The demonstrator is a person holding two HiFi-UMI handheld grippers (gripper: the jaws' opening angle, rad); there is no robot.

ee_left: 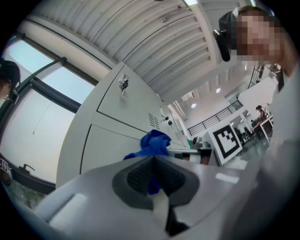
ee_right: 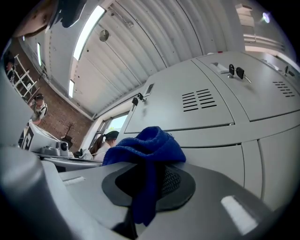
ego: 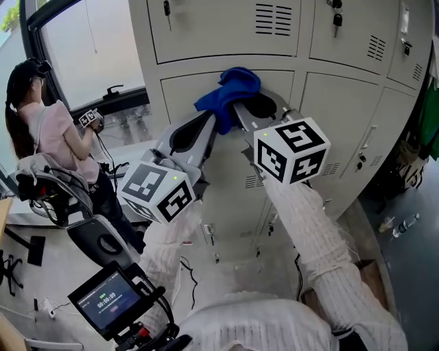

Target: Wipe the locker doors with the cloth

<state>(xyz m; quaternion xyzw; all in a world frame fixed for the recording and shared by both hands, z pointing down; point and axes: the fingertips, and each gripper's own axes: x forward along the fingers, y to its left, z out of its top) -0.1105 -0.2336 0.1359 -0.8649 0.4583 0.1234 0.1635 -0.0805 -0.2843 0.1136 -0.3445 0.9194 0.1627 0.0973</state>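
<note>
Gripping the blue cloth [ego: 232, 88] with both grippers at once. The left gripper [ee_left: 153, 165] has its fingers clenched on a low fold, and a sliver of blue shows between the ribbed pads [ee_left: 138, 176]. The right gripper [ee_right: 149, 185] has its fingers clamped on it too, with a tail of cloth hanging down between them toward the camera. In the head view the two grippers converge from lower left and lower right, tips close together just under the cloth. The rest of the cloth is bunched in a lump above the fingers. The lump sits at the seam between the upper locker door [ego: 219, 31] and the middle-row locker door [ego: 188, 89] of the grey lockers (can't tell whether it's actually touching the metal or just off it). Both marker cubes face the head camera: left cube [ego: 158, 192], right cube [ego: 291, 151]. White knit sleeves [ego: 319, 247] run back from them. Keys [ego: 167, 8] hang in the upper door's lock and louvred vents [ego: 274, 18] sit to their right. Off to the left by the window, well apart, a person in a pink top [ego: 58, 137] holds another marker-cube gripper. A small screen [ego: 103, 301] on a mount sits at bottom left.
</note>
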